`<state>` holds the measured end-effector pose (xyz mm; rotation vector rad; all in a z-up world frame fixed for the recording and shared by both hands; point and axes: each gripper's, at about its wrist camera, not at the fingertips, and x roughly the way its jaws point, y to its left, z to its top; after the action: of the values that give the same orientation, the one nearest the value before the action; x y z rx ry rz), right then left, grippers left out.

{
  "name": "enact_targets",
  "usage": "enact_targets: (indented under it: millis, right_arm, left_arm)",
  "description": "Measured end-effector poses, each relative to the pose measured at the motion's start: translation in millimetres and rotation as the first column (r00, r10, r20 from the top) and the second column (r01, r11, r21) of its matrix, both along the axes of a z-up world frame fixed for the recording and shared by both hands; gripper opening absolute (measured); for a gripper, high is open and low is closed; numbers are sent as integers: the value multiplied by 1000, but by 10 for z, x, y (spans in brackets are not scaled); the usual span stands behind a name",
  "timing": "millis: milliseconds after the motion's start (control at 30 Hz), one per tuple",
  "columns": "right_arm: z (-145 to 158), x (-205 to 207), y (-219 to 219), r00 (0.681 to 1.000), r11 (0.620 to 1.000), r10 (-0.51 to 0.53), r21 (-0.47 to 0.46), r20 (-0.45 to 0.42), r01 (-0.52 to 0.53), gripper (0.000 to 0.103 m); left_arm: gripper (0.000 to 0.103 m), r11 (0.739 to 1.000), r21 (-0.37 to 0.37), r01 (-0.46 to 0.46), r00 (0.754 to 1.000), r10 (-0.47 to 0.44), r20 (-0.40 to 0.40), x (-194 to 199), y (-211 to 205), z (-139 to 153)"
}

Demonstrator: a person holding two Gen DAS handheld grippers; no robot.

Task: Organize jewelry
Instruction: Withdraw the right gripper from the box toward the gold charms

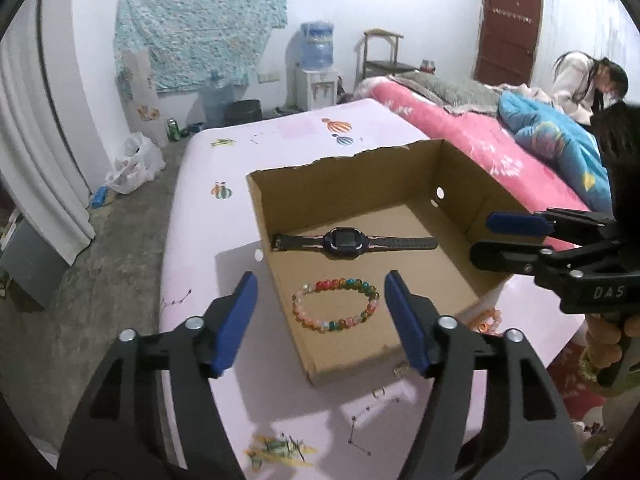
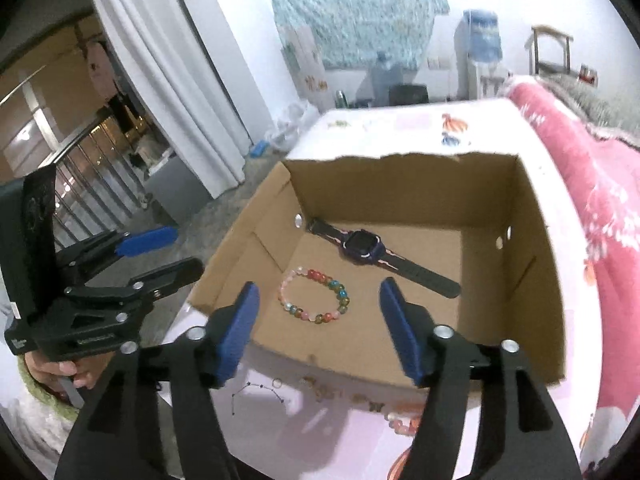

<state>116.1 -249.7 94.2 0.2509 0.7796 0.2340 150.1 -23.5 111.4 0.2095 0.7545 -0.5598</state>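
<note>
Your left gripper (image 1: pixel 320 320) hangs above the near edge of the open cardboard box (image 1: pixel 460 168), its blue-padded fingers (image 1: pixel 236 324) spread wide with nothing between them. Your right gripper (image 2: pixel 316 324) is over the box's near wall too, fingers likewise spread and empty. Inside the box, on its floor, the beaded bracelet (image 1: pixel 336 304) of mixed red, green, blue and pink beads lies flat toward the near side, and the dark smartwatch (image 1: pixel 352 239) lies stretched out beyond it, apart from the bracelet. The box sits on a pink table cover (image 1: pixel 224 200) printed with balloons. Just outside the near wall, on the cover, a few small pieces lie loose: a small ring (image 1: pixel 379 391) and what looks like an orange beaded piece (image 1: pixel 486 319), though it is partly hidden by the box.
</note>
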Motion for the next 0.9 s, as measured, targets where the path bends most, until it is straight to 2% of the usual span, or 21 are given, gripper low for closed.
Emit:
enact_targets:
  millis: [67,133,200,333,467,600,767,900]
  right_arm:
    - [26,-139,9,1000,1000,0,-2,32,0,70]
    - [28,-260,19,999,1000,-1,-9,48,1,72]
    - [-7,-387,43,999,1000,4,-21,52,-3,74]
    - [-169,-607,84,999,999,19,-42,26,-17,81]
    - [-500,-825,186,998,993,45,-105,-46,-49,88]
    - [-839,-950,262,990,987,41,-149,-135,-61,88]
    - [-1158,-1004,300,978,980,21,-190,-207,-62,88]
    - [-1249,-980,297,973,979,25,-193,-228,-71,88]
  left_arm:
    - [73,1000,-28,-14,1000,13,-2,-125,106,22]
    - [75,999,-36,-28,1000,28,-7,-245,196,3]
    - [81,999,-33,-41,999,40,-15,-340,251,-47]
    - [84,997,3,-80,996,80,-51,-495,338,-274]
    - [84,990,83,-116,984,126,-127,-559,343,-712]
    - [84,978,152,-140,971,166,-173,-578,329,-1087]
    - [84,968,191,-161,958,200,-207,-541,354,-1345]
    - [84,964,217,-154,950,205,-237,-495,343,-1470]
